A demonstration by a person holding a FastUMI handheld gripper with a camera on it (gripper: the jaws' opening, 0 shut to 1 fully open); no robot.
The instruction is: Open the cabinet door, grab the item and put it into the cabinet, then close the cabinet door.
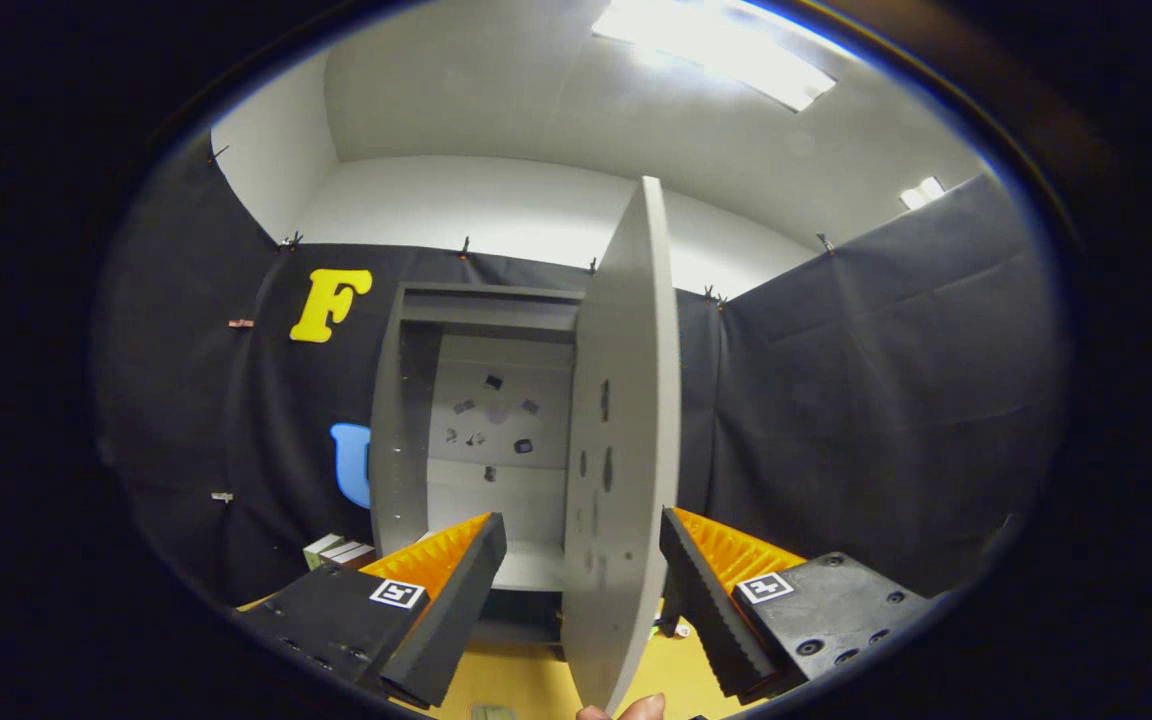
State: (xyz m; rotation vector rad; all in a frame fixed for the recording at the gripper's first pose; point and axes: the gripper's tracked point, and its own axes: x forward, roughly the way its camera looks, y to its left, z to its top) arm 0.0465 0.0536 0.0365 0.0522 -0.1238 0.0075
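The gripper (583, 545) stands wide open, its fingers straddling the free edge of the cabinet door (624, 440), a gap on the left and the right finger close beside it. A fingertip (641, 709) shows at the door's lower edge. Beyond, the grey cabinet (481, 420) is open and its shelves look bare. A small box (338, 550) lies low beside the cabinet's left wall on the yellow table (526, 685).

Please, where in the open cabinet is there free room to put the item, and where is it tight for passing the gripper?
The cabinet is bare on its lower shelf and in the bay above it. Passing is tight: the door stands edge-on between the open gripper fingers, covering the opening's right part. A small box sits outside, beside the cabinet's left wall.
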